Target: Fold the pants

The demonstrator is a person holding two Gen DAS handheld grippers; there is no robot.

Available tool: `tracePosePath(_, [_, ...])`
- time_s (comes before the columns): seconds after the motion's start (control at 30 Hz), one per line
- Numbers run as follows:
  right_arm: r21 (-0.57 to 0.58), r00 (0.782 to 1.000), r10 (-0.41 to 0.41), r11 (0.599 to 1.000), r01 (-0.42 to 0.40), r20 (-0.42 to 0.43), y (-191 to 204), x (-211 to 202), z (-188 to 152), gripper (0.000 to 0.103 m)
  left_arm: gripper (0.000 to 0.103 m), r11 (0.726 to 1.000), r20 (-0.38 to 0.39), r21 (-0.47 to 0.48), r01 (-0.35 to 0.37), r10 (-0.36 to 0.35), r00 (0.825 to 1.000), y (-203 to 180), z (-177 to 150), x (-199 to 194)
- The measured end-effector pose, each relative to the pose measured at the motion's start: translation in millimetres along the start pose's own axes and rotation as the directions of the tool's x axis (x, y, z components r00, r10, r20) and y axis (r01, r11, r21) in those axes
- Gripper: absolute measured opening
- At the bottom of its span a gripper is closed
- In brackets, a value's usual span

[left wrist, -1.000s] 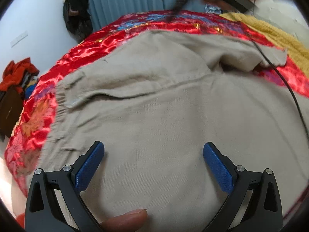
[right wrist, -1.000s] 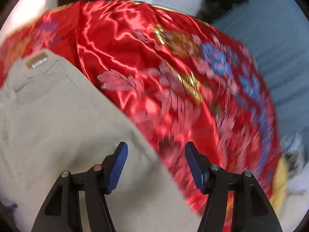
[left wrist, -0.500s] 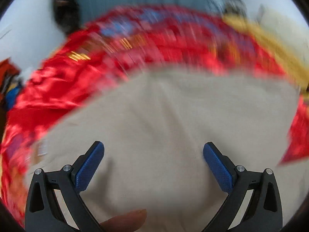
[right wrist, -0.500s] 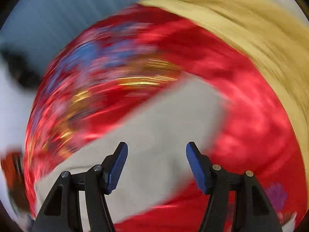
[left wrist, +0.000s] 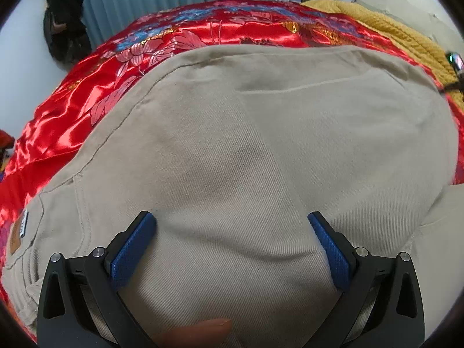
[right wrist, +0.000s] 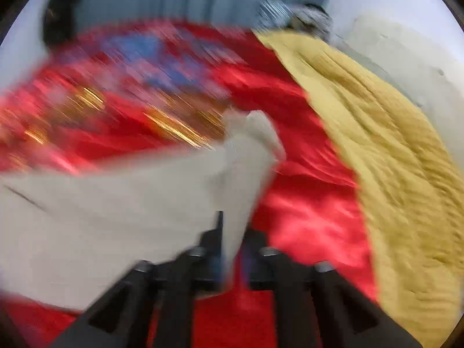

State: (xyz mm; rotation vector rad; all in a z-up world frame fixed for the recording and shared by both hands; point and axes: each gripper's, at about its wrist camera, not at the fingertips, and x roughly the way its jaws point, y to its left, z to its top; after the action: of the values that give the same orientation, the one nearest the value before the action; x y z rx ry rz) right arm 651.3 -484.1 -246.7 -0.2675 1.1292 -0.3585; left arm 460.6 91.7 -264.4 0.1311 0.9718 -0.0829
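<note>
Left wrist view: the beige pants (left wrist: 261, 150) lie spread over the red bedspread (left wrist: 75, 110) and fill most of the picture. The waistband end with its small brown label (left wrist: 18, 232) sits at the near left corner of the pants, and a folded edge runs across the far side, close to where the yellow blanket (left wrist: 400, 37) borders the bedspread. The left gripper (left wrist: 232, 229) hangs over the near middle of the pants with its blue fingers (left wrist: 132, 249) spread wide; the cloth bulges up between them, but the pads do not look to be squeezing it. A fingertip (left wrist: 200, 330) of the person shows at the bottom edge. This gripper seems placed to steady or flatten the body of the pants while the other end is moved.

Right wrist view: the picture is badly smeared, so detail is poor. The right gripper (right wrist: 232, 249) has its fingers drawn close together, and its jaws have just been closing; a strip of the beige pants (right wrist: 116, 211) runs up between them and ends in a bunched tip above. It appears to be pinching that end of the pants, lifted clear of the red bedspread (right wrist: 304, 211), with the yellow blanket (right wrist: 391, 159) well off to the right of the pants. Holding the end pinched like this looks meant for carrying it over the rest of the pants to make a fold, which is not yet laid down.
</note>
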Motion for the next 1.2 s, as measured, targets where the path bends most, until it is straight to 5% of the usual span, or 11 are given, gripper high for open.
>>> tracePosePath(0.07, [0.154,0.996,-0.052,0.986,0.063,-0.072,-32.6,11.1,-13.2,0.033,0.102,1.0,0.001,-0.001,-0.001,0.001,1.0,1.9,1.1,1.1])
tracePosePath(0.13, [0.278,1.0,-0.024,0.96,0.025,-0.009,-49.8,-6.9,-26.4,0.034,0.102,1.0,0.001,-0.001,-0.005,0.005,1.0,2.3,1.1,0.5])
tracePosePath(0.27, [0.298,0.965,0.227,0.919,-0.256,0.131,-28.4,-67.9,-62.8,0.042,0.102,0.999,-0.032,-0.024,-0.03,0.029,0.999,3.3,8.3,-6.9])
tracePosePath(0.37, [0.221,0.863,0.477,0.835,-0.504,0.167,-9.3,-118.9,-115.5,0.056,0.101,0.992,-0.022,-0.125,-0.015,0.012,1.0,0.2,10.4,-50.2])
tracePosePath(0.5, [0.031,0.652,0.753,0.652,-0.758,0.089,58.0,-194.4,-201.8,0.064,0.102,0.988,0.0,-0.098,0.119,-0.12,0.993,-44.8,-22.9,-102.5])
tracePosePath(0.6, [-0.065,0.594,0.802,0.591,-0.804,-0.065,106.7,-219.5,-265.0,0.064,0.102,0.992,-0.072,0.041,0.118,-0.114,0.991,-95.0,-66.5,-109.5])
tracePosePath(0.67, [-0.084,0.624,0.772,0.619,-0.781,-0.121,113.9,-219.4,-291.0,0.064,0.102,0.993,-0.105,0.109,0.052,-0.041,0.994,-111.2,-92.2,-105.5])
tracePosePath(0.8, [0.111,0.795,0.587,0.809,-0.577,-0.15,34.6,-178.0,-321.7,0.063,0.103,0.998,-0.114,0.054,0.021,-0.015,0.993,-99.1,-117.8,-117.5])
tracePosePath(0.97, [0.345,0.943,0.273,0.918,-0.197,-0.189,-104.6,-145.0,-351.5,0.057,0.102,0.999,-0.147,0.011,-0.032,0.033,0.989,-86.3,-109.1,-135.2])
tracePosePath(1.03, [0.317,0.966,0.153,0.945,-0.081,-0.209,-117.0,-159.5,-351.4,0.059,0.102,1.0,-0.076,-0.028,-0.005,0.002,0.997,-84.0,-81.3,-149.4])
tracePosePath(1.2, [0.257,0.949,0.297,0.93,-0.264,-0.1,-58.8,-209.0,-309.7,0.059,0.102,0.989,0.072,-0.144,-0.033,0.044,0.996,-85.1,17.4,-121.8])
